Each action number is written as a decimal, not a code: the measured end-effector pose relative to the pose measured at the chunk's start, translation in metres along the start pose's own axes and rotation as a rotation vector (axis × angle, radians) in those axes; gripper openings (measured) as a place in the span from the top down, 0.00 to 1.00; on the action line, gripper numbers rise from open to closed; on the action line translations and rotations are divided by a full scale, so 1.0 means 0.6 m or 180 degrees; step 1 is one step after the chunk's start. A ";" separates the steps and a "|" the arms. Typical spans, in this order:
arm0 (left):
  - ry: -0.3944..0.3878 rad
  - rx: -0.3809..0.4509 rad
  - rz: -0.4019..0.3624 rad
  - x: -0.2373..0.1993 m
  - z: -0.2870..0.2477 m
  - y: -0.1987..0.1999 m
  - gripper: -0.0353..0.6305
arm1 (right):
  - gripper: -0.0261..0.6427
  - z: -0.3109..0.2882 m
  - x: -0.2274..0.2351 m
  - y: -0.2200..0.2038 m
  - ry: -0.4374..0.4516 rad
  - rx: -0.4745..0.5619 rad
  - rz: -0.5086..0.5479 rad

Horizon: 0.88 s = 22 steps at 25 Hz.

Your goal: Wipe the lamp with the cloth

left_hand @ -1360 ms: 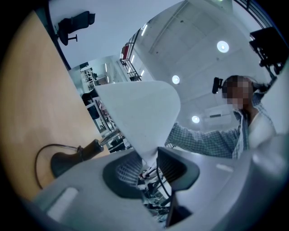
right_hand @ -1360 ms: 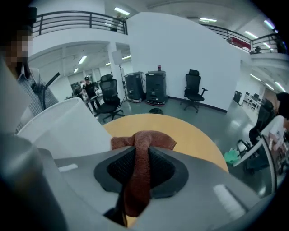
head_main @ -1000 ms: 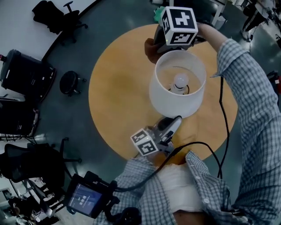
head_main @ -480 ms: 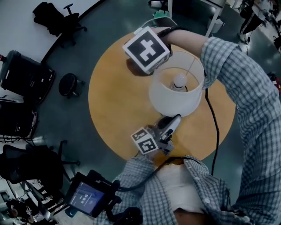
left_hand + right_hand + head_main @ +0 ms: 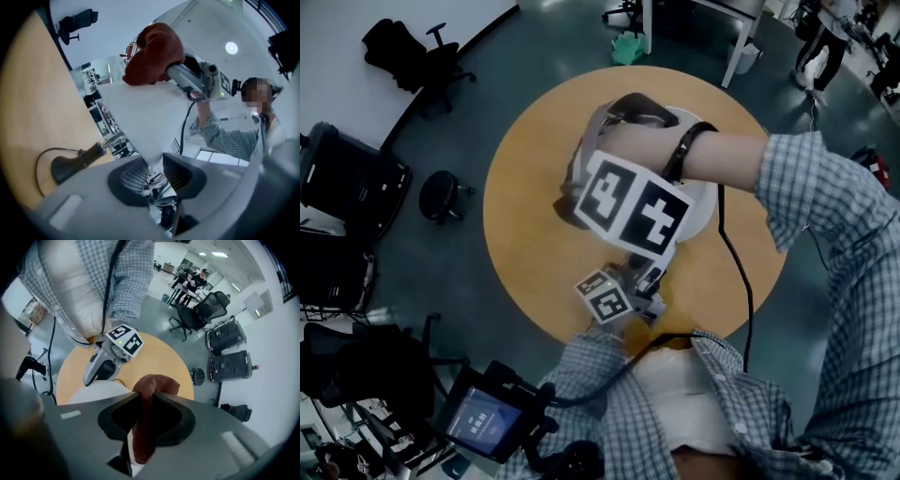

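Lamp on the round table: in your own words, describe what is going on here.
A person is wiping a lamp with two hand-held grippers. The left gripper is clamped on the lower edge of the white lampshade, steadying it. The right gripper is shut on a reddish-brown cloth and holds it against the lampshade's upper rim from above. The lamp's dark base stands on the round wooden table.

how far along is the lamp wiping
Done: the right tool has the cloth clamped, and the left tool grips the lampshade rim to steady it. In hand: the cloth presses against the shade. Left: likely the base; how much shade is wiped can't be told.
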<state>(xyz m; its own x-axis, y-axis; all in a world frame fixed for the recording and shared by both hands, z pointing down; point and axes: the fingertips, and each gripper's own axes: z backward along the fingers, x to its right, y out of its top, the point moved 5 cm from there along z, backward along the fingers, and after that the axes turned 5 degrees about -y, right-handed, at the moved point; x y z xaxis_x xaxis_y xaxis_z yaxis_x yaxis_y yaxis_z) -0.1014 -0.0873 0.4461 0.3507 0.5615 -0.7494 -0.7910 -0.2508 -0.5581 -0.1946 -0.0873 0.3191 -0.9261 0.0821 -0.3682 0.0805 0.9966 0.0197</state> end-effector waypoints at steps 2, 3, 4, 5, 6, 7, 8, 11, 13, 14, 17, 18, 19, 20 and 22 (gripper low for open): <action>-0.0004 -0.0005 0.0011 -0.001 0.002 -0.002 0.80 | 0.83 0.013 -0.028 0.030 -0.0168 0.0050 0.0081; -0.0010 -0.0010 0.0014 -0.001 0.004 -0.003 0.80 | 0.83 0.019 -0.041 0.044 -0.0258 0.0089 0.0050; -0.0017 -0.0017 0.0015 -0.001 0.006 -0.003 0.80 | 0.83 0.025 -0.054 0.054 -0.0340 0.0127 -0.0010; -0.0019 -0.0025 0.0016 -0.001 0.008 -0.003 0.80 | 0.83 0.030 -0.066 0.062 -0.0406 0.0157 -0.0079; -0.0018 -0.0031 0.0019 -0.001 0.010 -0.002 0.80 | 0.83 0.035 -0.077 0.067 -0.0455 0.0174 -0.0139; -0.0016 -0.0033 0.0025 0.000 0.011 -0.002 0.80 | 0.83 0.040 -0.087 0.070 -0.0495 0.0174 -0.0185; -0.0014 -0.0031 0.0033 0.001 0.011 -0.002 0.80 | 0.83 0.046 -0.097 0.072 -0.0535 0.0158 -0.0226; -0.0011 -0.0040 0.0055 0.004 0.009 -0.002 0.81 | 0.83 0.069 -0.129 0.072 -0.0711 0.0148 -0.0471; -0.0015 -0.0071 0.0054 0.003 0.005 -0.001 0.80 | 0.83 0.083 -0.154 0.062 -0.0812 0.0195 -0.0712; -0.0015 -0.0083 0.0049 0.002 0.003 0.000 0.81 | 0.83 0.090 -0.167 0.056 -0.0849 0.0207 -0.0827; -0.0012 -0.0091 0.0053 0.001 0.002 0.004 0.81 | 0.84 0.107 -0.198 0.038 -0.1007 0.0211 -0.1220; -0.0007 -0.0095 0.0064 0.003 0.003 0.003 0.81 | 0.84 0.113 -0.209 0.034 -0.1072 0.0214 -0.1382; 0.0001 -0.0106 0.0077 0.004 0.004 0.001 0.81 | 0.83 0.118 -0.220 0.032 -0.1139 0.0219 -0.1552; 0.0008 -0.0119 0.0091 0.005 0.006 0.000 0.81 | 0.83 0.121 -0.233 0.029 -0.1203 0.0223 -0.1722; 0.0009 -0.0142 0.0122 0.002 0.008 -0.001 0.80 | 0.84 0.118 -0.259 0.015 -0.1322 0.0215 -0.2049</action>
<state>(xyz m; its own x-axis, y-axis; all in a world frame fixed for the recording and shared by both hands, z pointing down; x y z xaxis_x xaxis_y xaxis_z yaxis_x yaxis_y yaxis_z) -0.1032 -0.0825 0.4473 0.3219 0.5486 -0.7716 -0.7808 -0.3070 -0.5441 -0.0238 -0.0916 0.3108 -0.5845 -0.5384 -0.6070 -0.3930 0.8424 -0.3686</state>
